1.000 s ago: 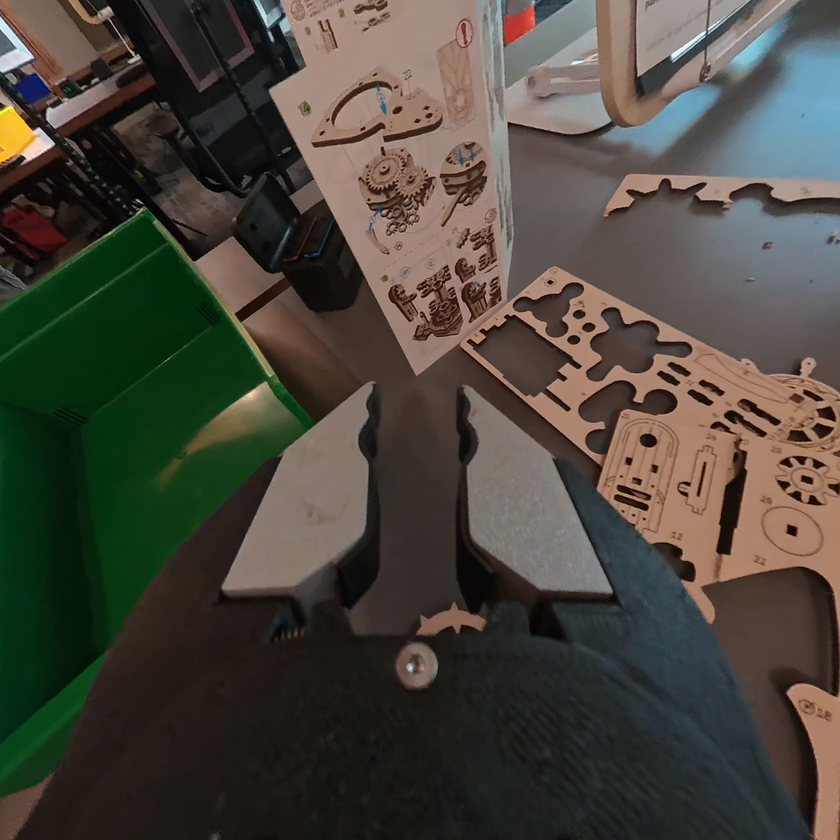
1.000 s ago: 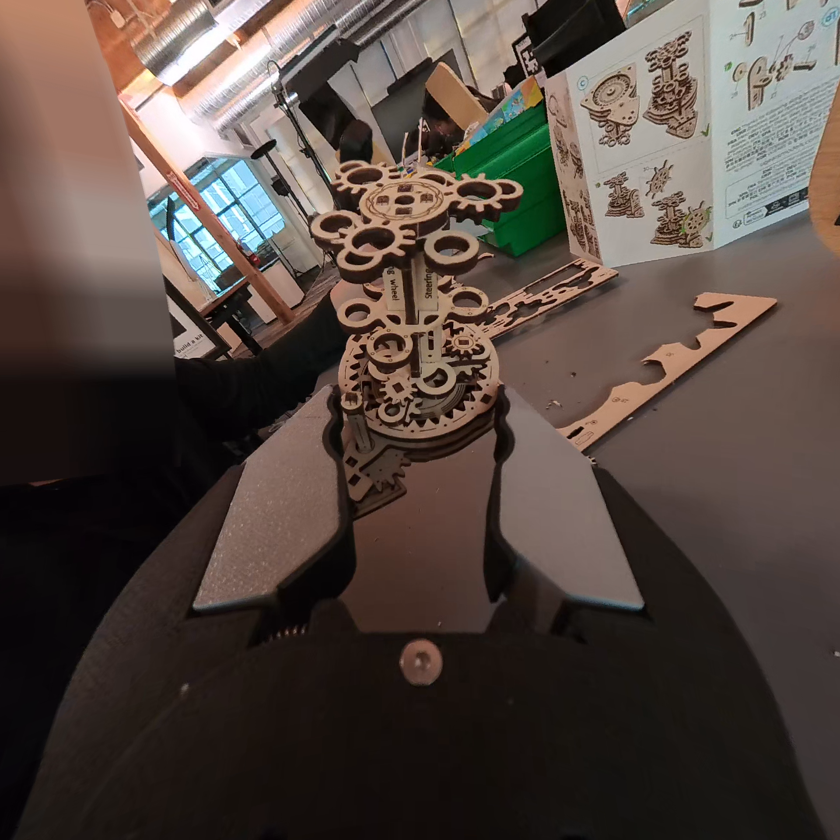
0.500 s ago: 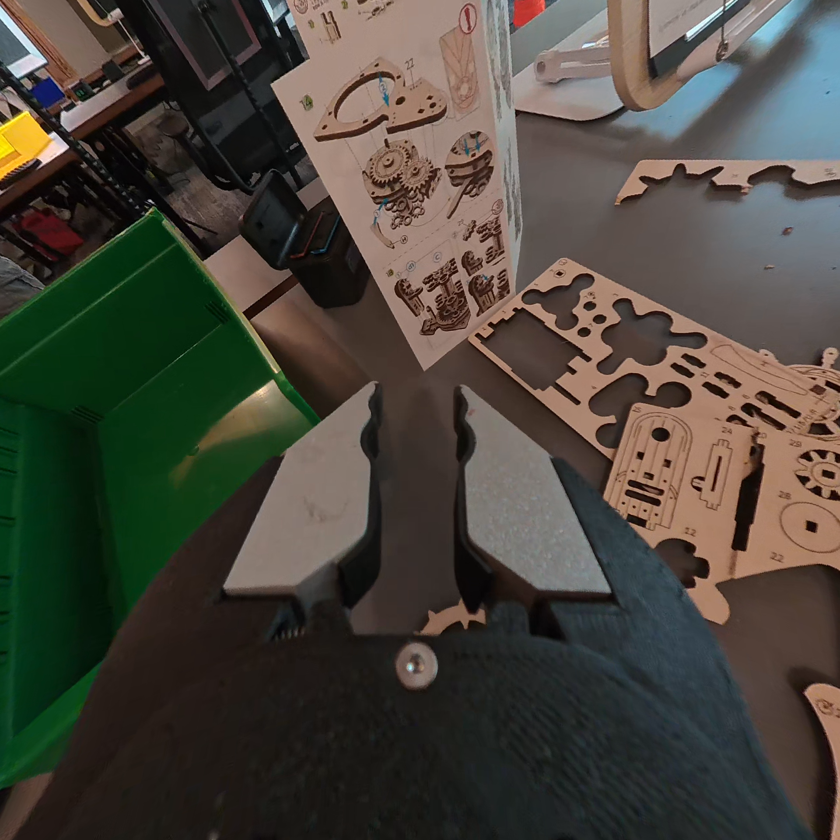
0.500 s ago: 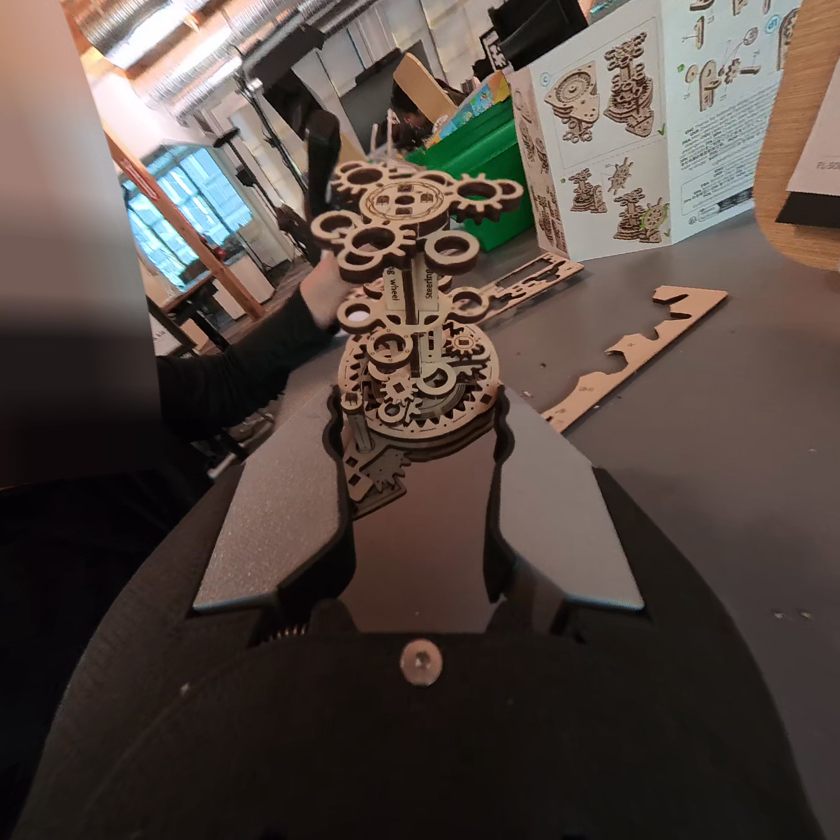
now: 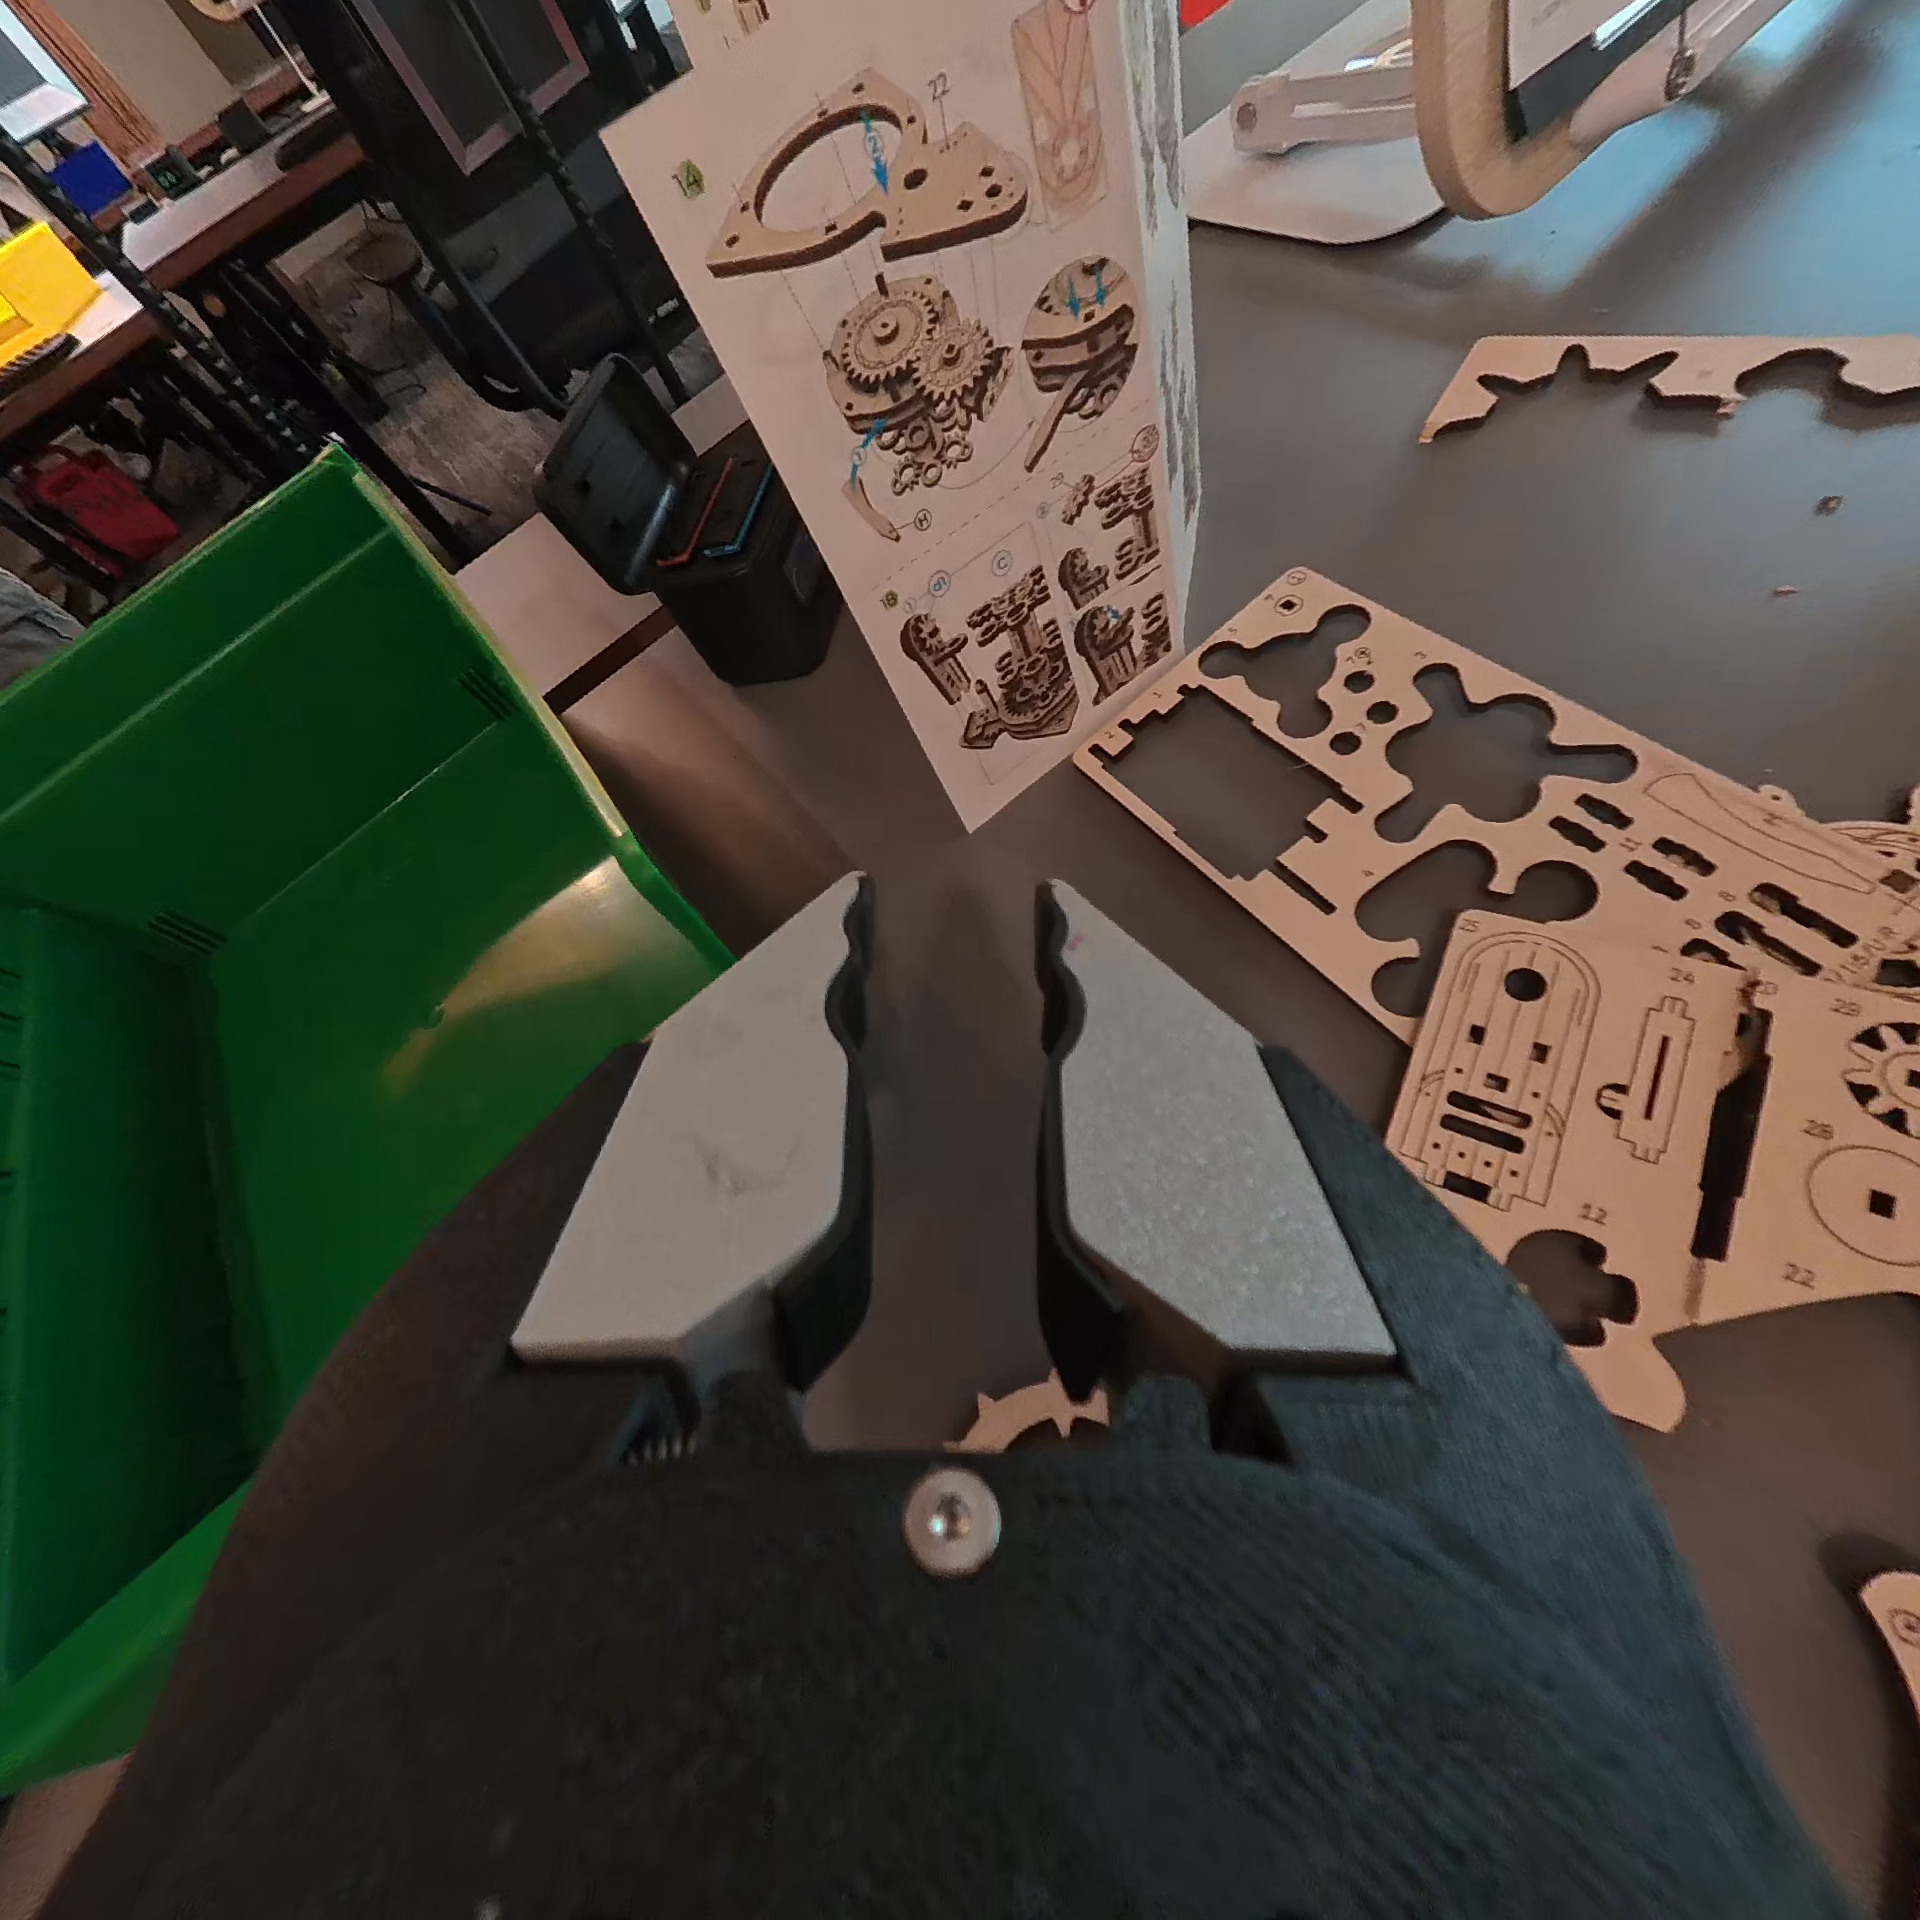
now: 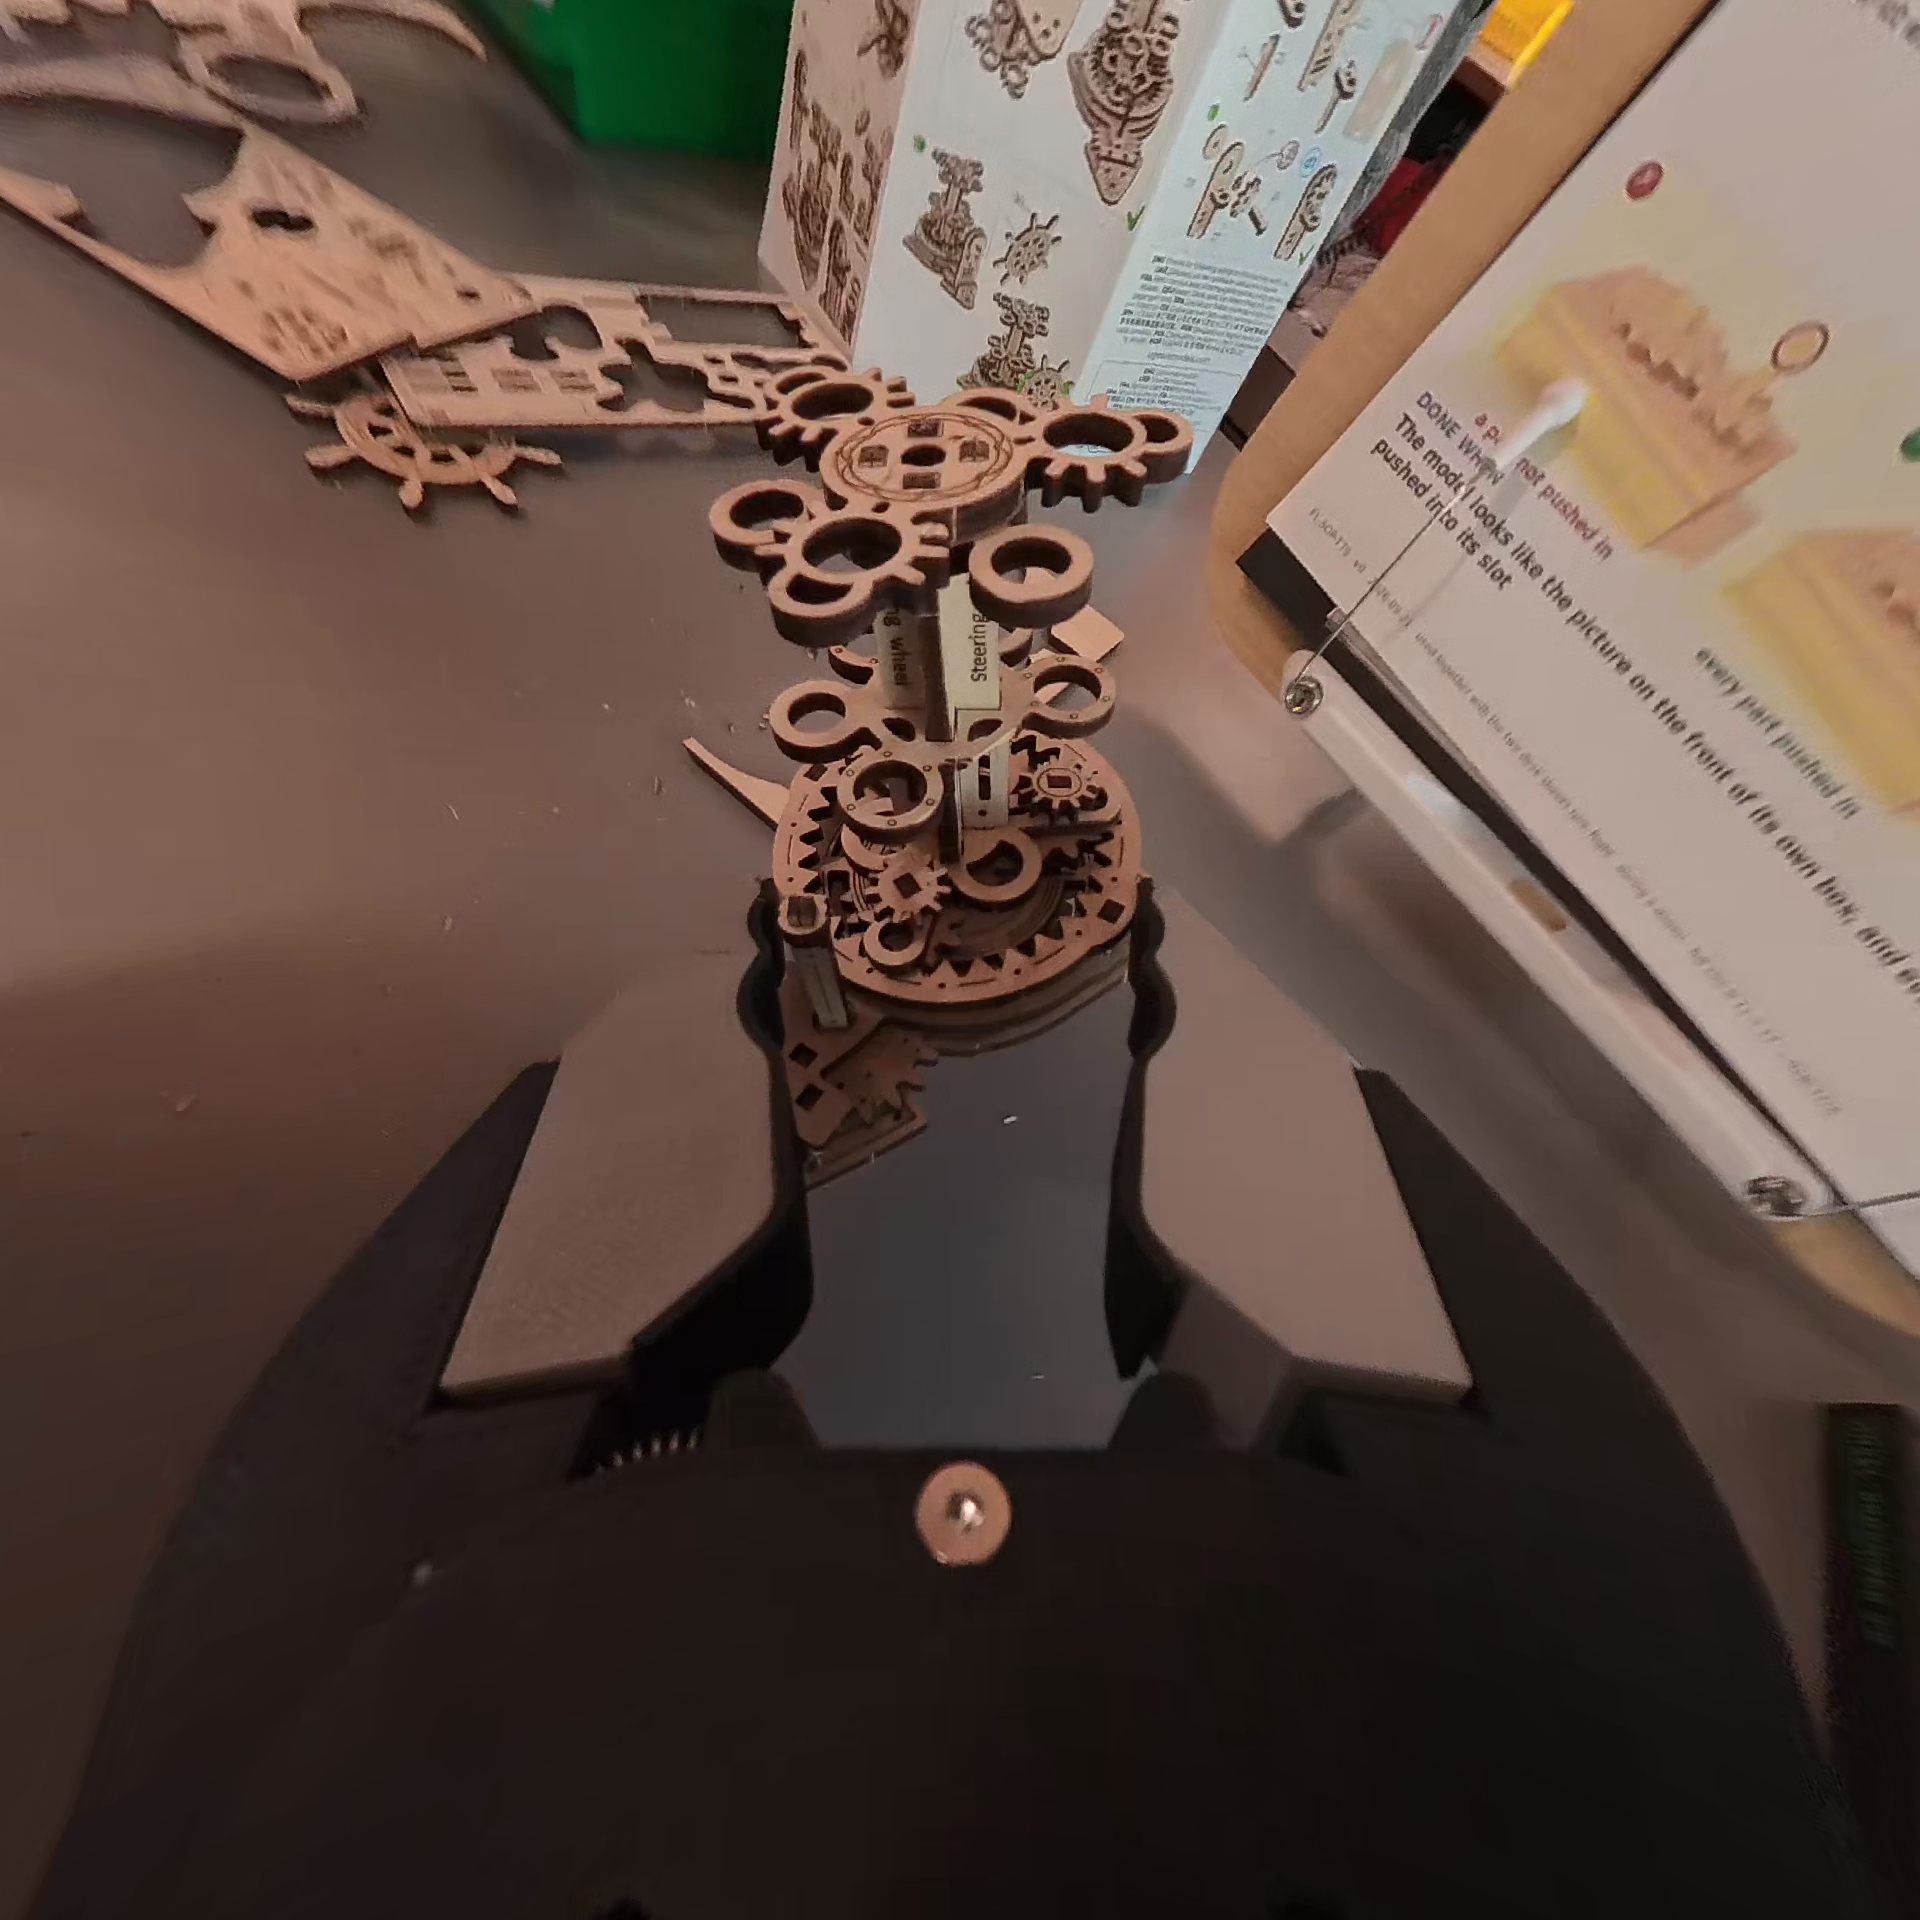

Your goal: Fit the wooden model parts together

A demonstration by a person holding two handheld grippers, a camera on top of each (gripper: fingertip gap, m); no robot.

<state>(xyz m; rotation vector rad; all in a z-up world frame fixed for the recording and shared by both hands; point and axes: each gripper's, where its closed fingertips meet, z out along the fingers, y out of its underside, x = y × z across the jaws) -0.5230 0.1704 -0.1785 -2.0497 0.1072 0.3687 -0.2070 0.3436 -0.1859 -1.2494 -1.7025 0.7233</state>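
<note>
Green bin left of the left gripper, jaws apart and empty above the grey table, small gear under its base, punched wooden sheets to its right, folded instruction leaflet standing ahead; right wrist view alone shows the right gripper clamped on the round base of the wooden gear model, upright, ship's wheel piece flat far left, propped instruction board to the right.

Green plastic bin left of folded instruction leaflet, which stands upright on grey worktop. Black case behind the leaflet, on the floor. Wood-framed board with printed sheet right of the leaflet.
</note>
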